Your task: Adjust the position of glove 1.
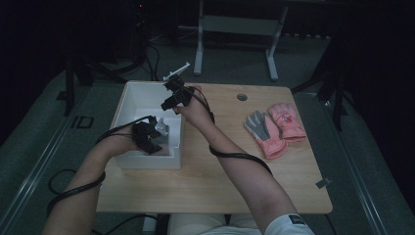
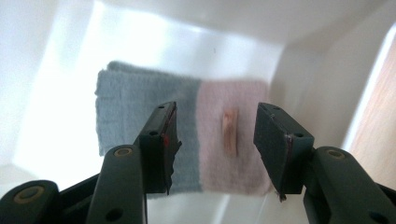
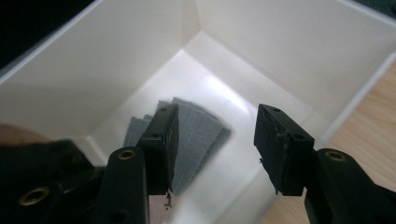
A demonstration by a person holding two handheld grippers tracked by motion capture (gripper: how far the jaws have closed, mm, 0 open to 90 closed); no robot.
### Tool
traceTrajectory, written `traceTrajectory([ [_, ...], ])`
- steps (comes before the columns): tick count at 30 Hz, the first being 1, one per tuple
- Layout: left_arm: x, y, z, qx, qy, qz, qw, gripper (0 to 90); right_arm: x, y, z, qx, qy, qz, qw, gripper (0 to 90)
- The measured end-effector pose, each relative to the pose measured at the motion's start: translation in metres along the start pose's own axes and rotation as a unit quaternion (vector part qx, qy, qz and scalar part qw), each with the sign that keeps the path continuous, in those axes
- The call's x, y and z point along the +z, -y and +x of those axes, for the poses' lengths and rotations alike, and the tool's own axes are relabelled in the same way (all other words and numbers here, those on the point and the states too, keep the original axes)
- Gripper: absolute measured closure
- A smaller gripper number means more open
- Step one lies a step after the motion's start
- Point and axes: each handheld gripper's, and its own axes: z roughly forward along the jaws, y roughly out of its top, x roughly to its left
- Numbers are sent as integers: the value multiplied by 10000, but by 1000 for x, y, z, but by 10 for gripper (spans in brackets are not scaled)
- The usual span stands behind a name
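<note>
Hovering over a white box (image 1: 128, 98) at the table's left end, both grippers stood released, jaws apart and holding nothing. The left gripper (image 2: 212, 135) hung above a grey-and-pink glove (image 2: 187, 135) lying flat on the box floor; the right gripper (image 3: 212, 140) looked down on it from the box's far side. Two more gloves (image 1: 276, 128) lay on the wooden table (image 1: 215, 171), well apart from the box, so the packing seemed under way with those likely left.
</note>
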Motion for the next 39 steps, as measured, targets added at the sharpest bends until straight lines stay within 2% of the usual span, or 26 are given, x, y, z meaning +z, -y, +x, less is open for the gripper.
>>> traceTrajectory([
  [2,-5,0,2,-150,-39,-21,9999,492,-10,2,-4,-20,-127,-72,9999,496],
  [3,-5,0,2,-150,-39,-21,9999,493,-10,2,-4,-20,-127,-72,9999,496],
  [5,-13,1,4,-411,69,-304,9987,494,-25,9,-7,-62,-204,-218,9995,500],
  [7,-17,2,5,-622,108,-484,9968,496,-34,15,-10,-41,-324,-335,9989,502],
  [10,-22,2,3,-717,142,-613,9954,496,-45,24,-13,-76,-417,-452,9981,505],
  [16,-36,-10,-2,-768,89,-791,9939,506,-65,46,-19,-245,-416,-576,9972,507],
  [19,-42,-22,-7,-723,19,-777,9944,513,-73,59,-24,-303,-398,-605,9969,506],
  [21,-44,-30,-9,-785,4,-762,9940,518,-82,69,-30,-314,-332,-665,9967,506],
  [23,-46,-37,-10,-836,101,-869,9927,517,-89,78,-37,-287,-297,-719,9966,503],
  [25,-48,-44,-13,-837,87,-945,9920,517,-95,86,-44,-289,-242,-762,9964,497],
  [30,-48,-65,-24,-818,175,-1143,9899,513,-107,109,-61,-398,-123,-779,9961,487],
  [32,-46,-75,-31,-798,298,-1216,9889,511,-111,120,-66,-492,-158,-835,9952,485],
  [34,-43,-84,-35,-695,465,-1229,9889,511,-116,131,-71,-585,-128,-887,9943,489],
  [36,-38,-94,-38,-685,384,-1127,9905,512,-121,143,-76,-646,-77,-903,9938,501],
  [39,-31,-105,-44,-731,377,-1120,9903,516,-129,159,-85,-667,62,-911,9936,504],
])
